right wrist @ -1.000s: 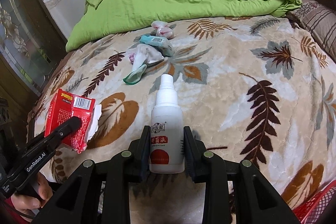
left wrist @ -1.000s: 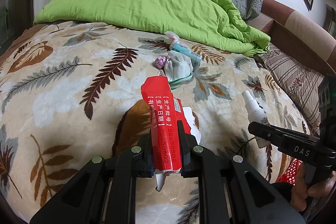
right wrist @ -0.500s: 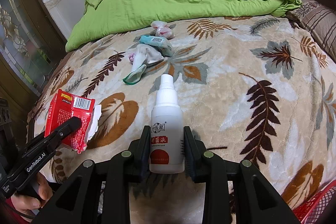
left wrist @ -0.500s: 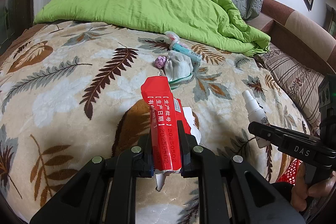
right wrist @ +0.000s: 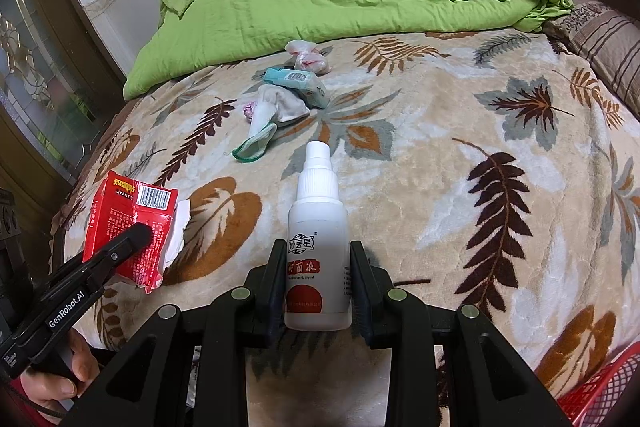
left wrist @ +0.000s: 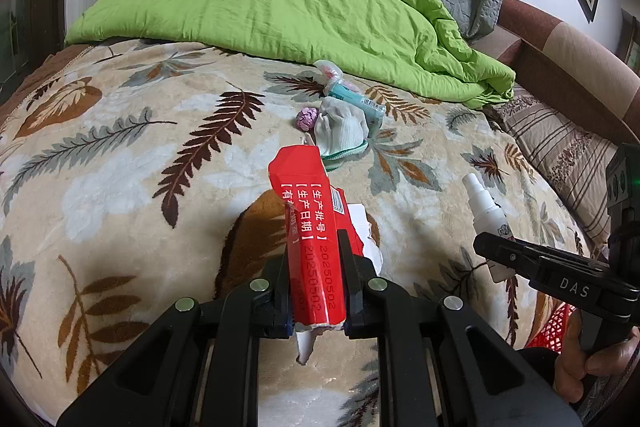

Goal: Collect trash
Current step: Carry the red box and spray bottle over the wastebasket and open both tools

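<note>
Holding a torn red packet point(left wrist: 312, 247) above the leaf-patterned blanket point(left wrist: 120, 187), the left gripper point(left wrist: 314, 283) is clamped tight on it. Beside it, the right gripper point(right wrist: 318, 283) is closed on a white spray bottle point(right wrist: 318, 247). Two items are collected; neither is binned. Farther up the bed, a white sock point(right wrist: 276, 111), a teal packet point(right wrist: 296, 83) and small wrappers point(right wrist: 308, 57) remain. Only a corner of the red basket point(right wrist: 600, 391) shows, contents unseen.
</note>
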`<state>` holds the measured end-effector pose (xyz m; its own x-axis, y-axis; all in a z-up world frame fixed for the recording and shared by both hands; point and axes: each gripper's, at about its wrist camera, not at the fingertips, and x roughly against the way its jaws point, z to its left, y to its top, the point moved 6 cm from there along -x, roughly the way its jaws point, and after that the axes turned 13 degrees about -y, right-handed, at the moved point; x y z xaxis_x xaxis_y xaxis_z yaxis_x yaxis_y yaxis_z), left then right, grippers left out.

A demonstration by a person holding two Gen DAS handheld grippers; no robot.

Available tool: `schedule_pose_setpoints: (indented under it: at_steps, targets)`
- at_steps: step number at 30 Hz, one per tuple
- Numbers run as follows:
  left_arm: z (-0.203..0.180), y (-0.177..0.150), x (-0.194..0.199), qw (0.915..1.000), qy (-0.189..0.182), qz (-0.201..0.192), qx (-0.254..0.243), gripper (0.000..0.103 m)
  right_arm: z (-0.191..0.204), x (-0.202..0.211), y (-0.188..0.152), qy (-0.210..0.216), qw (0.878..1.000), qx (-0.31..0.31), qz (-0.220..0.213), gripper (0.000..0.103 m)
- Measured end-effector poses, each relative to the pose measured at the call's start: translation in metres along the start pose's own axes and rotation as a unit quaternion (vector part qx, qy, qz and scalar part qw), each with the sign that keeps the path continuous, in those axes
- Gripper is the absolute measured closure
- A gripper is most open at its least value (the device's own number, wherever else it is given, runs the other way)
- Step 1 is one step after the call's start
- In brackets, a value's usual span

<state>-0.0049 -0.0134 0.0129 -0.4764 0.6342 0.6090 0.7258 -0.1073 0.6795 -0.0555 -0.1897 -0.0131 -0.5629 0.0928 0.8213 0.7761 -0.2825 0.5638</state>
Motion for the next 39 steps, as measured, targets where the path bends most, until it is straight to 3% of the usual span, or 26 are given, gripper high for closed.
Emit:
schedule_pose_setpoints:
  at_steps: [11, 21, 31, 39]
  targets:
    - [-0.002, 0.0, 0.0, 1.0, -0.003, 0.002, -0.006, 0.088, -0.005, 0.001, 0.002, 0.0, 1.0, -0.01, -0.003, 0.071]
    - [-0.038, -0.006, 0.003, 0.9985, -0.038, 0.014, -0.037, 0.088, -0.026, 0.03, -0.013, 0.007, 1.0, -0.029, -0.005, 0.071]
    - [-0.107, -0.014, 0.003, 0.991, -0.102, 0.038, -0.078, 0.088, -0.09, 0.08, -0.038, -0.005, 0.996, -0.082, -0.018, 0.071]
    - [-0.188, -0.029, -0.006, 0.9733, -0.177, 0.076, -0.125, 0.088, -0.157, 0.124, -0.065, -0.054, 0.99, -0.129, -0.03, 0.071]
